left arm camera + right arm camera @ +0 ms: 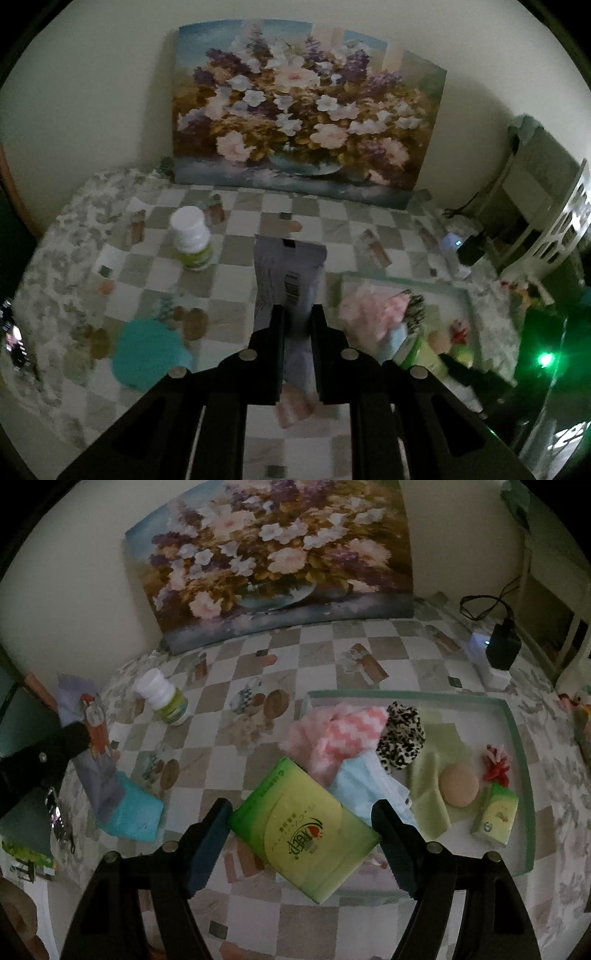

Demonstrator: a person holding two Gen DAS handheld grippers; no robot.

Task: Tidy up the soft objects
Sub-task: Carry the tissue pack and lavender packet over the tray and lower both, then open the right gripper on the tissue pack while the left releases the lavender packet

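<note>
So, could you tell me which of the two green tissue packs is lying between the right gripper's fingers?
The large flat green tissue pack, lying across the tray's near-left edge, sits between the open right gripper. The small tissue pack stands farther right inside the tray.

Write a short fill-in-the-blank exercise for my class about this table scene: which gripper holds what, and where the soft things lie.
1. The left gripper is shut on a pale ____ packet.
2. The right gripper is ____, with the green tissue pack between its fingers.
3. The leopard-print scrunchie lies in the ____.
4. The white bottle stands ____ the tray.

Missing words: purple; open; tray; outside
</note>
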